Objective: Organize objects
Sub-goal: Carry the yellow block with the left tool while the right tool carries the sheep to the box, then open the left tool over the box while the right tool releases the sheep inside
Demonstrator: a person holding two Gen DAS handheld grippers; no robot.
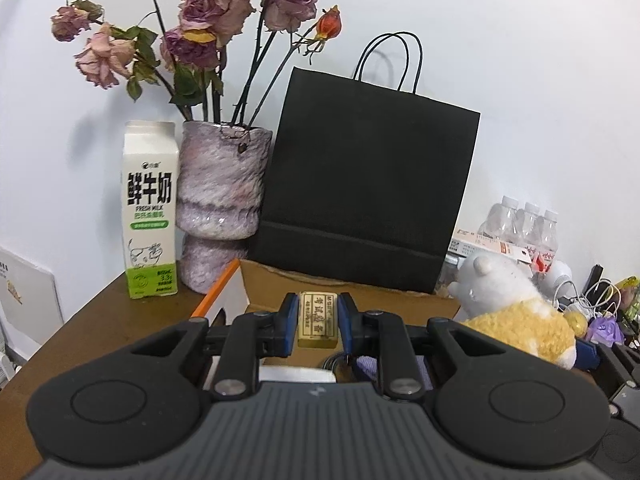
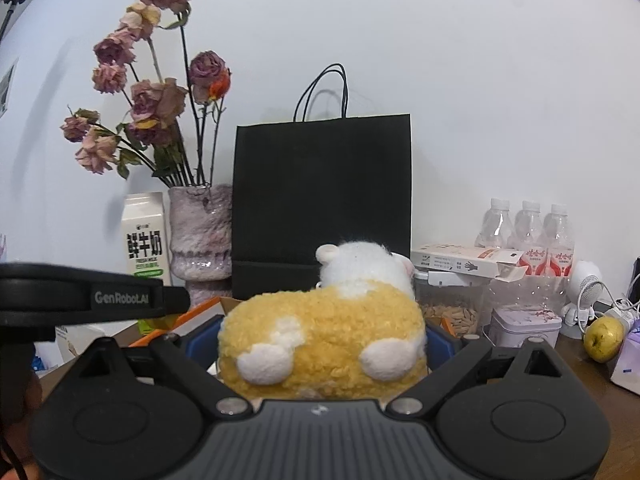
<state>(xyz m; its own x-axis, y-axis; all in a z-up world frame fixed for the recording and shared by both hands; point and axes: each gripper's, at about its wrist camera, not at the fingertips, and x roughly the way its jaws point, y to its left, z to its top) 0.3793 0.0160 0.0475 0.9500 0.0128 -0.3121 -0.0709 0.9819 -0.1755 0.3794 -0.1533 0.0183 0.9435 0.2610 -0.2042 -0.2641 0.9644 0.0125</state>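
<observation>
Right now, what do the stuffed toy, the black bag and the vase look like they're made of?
Plush toy: fuzzy curly-pile fabric, yellow with white patches.
Black bag: matte paper, judging by crisp folds and twisted cord handles.
Vase: probably glazed ceramic or glass; mottled purple-white, glossy highlights.

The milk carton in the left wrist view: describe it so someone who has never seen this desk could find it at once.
Start from the tall black paper bag standing against the white wall. Left of it stands a mottled purple vase of dried roses, and the milk carton stands upright on the brown desk just left of that vase. It is the only white gable-topped box, with bold black characters, "FRESH MILK" and a green base.
</observation>
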